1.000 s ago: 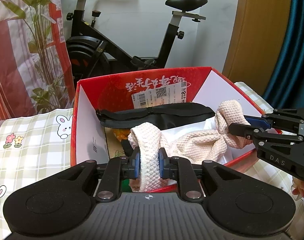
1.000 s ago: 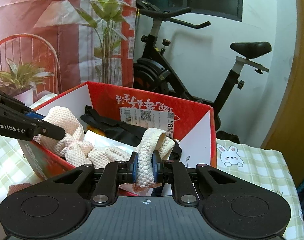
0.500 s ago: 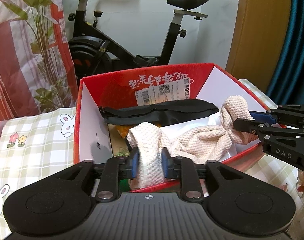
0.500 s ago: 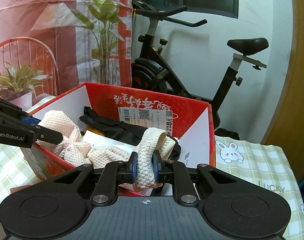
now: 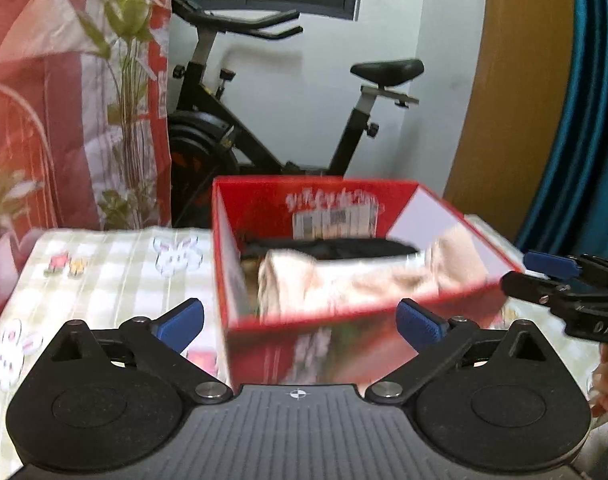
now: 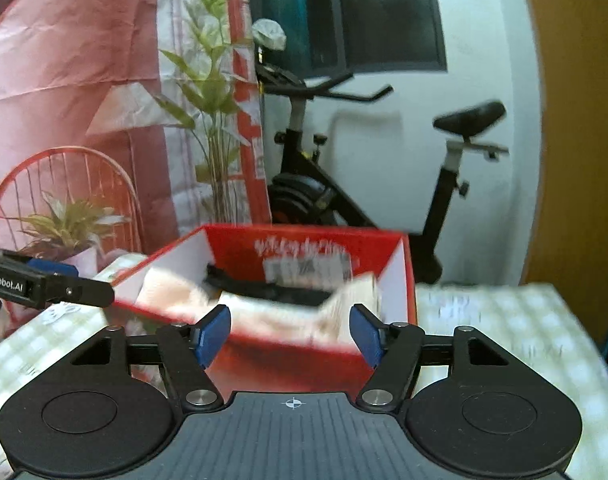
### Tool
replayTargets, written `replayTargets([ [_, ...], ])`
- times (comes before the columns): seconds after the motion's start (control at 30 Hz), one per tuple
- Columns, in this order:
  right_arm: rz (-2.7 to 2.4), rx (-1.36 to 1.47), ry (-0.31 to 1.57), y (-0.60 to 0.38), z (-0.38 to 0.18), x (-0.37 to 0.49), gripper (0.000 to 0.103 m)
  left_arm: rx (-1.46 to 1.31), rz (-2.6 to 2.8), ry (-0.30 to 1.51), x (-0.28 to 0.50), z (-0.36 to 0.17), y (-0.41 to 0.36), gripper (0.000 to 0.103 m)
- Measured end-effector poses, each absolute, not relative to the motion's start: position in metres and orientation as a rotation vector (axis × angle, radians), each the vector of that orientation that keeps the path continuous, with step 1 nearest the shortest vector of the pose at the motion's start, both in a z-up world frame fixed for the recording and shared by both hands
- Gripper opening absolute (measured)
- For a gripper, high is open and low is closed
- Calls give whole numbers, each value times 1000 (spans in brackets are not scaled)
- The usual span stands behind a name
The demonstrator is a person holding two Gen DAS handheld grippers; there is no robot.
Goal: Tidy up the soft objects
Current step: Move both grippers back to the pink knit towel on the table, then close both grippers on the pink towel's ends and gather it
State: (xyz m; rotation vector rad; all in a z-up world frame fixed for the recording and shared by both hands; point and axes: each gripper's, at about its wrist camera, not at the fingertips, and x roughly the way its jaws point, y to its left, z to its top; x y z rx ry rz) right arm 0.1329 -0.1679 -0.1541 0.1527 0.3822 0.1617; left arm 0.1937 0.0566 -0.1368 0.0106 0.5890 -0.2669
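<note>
White wall [image 5: 312, 92] at back, dark window [image 6: 384, 16] set high in it. Black exercise bike [image 5: 264, 140] stands against the wall, saddle to the right. Left side: red-and-white printed hanging [image 6: 64, 80] with leafy plant motif. Right side: tan wood panel [image 5: 516, 100], then blue curtain [image 5: 592, 120]. Counter covered in green checked cloth [image 5: 104, 280] with rabbit prints. Both views motion-blurred.

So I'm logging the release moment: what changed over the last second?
Both grippers let go of the cream towel. The left gripper and right gripper now stand wide open and have pulled back from the red box. The towel stays in the box, beside the black strap.
</note>
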Motion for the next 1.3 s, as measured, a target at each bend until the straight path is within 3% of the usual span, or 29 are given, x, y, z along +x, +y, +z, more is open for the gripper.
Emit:
replayTargets([
  [0.3,113,201,647,-163,-221,89,62,-7,-276,713,182,-193,67,103],
  [0.5,59,216,729,-160,-245,87,65,-1,-269,755,185,-222,59,101],
  [0.63,56,239,777,-162,-255,95,69,-36,-252,791,185,-237,61,88],
  [0.77,90,258,777,-161,-259,101,84,-50,-254,798,176,-247,60,85],
  [0.93,133,255,777,-154,-259,109,85,-94,-294,808,167,-245,60,64],
  [1.3,207,256,742,-140,-259,123,85,-73,-318,779,140,-249,47,54],
])
